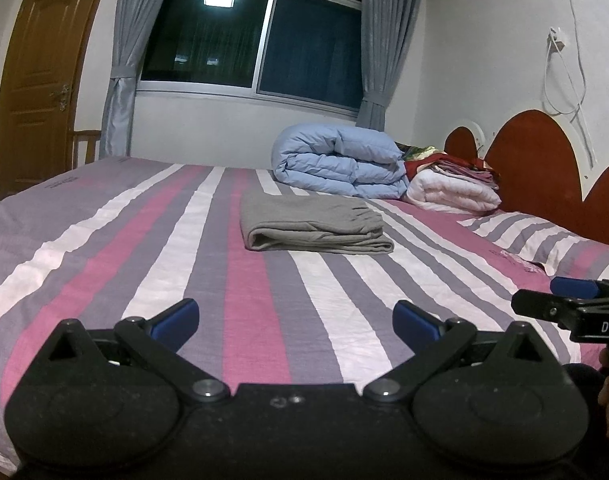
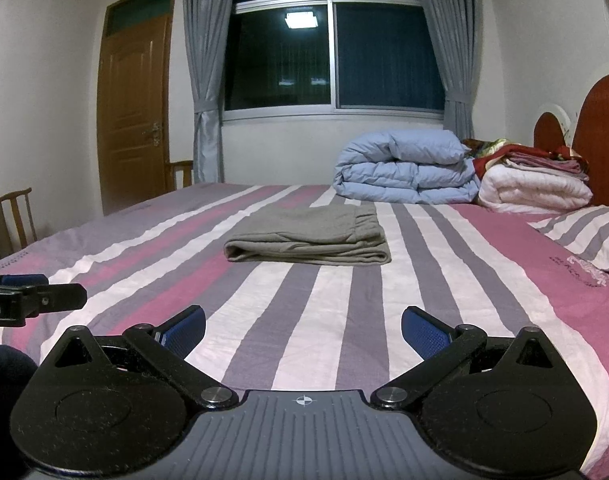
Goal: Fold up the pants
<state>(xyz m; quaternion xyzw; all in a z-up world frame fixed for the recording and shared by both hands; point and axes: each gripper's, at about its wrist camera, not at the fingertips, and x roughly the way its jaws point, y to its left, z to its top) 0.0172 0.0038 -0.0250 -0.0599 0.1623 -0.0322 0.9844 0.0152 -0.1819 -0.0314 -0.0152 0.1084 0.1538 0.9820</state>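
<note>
Grey pants (image 1: 310, 224) lie folded into a flat rectangle on the striped bed (image 1: 144, 248), ahead of both grippers; they also show in the right wrist view (image 2: 310, 236). My left gripper (image 1: 296, 320) is open and empty, held back above the bed's near part. My right gripper (image 2: 303, 326) is open and empty too, at a similar distance from the pants. Each gripper shows at the edge of the other's view: the right one (image 1: 576, 300) and the left one (image 2: 24, 292).
A folded light-blue duvet (image 1: 340, 160) and a pile of white and red bedding (image 1: 452, 184) sit at the far side by the red headboard (image 1: 532, 160). A striped pillow (image 2: 584, 236) lies at right. Window, curtains and a wooden door (image 2: 134, 112) stand beyond.
</note>
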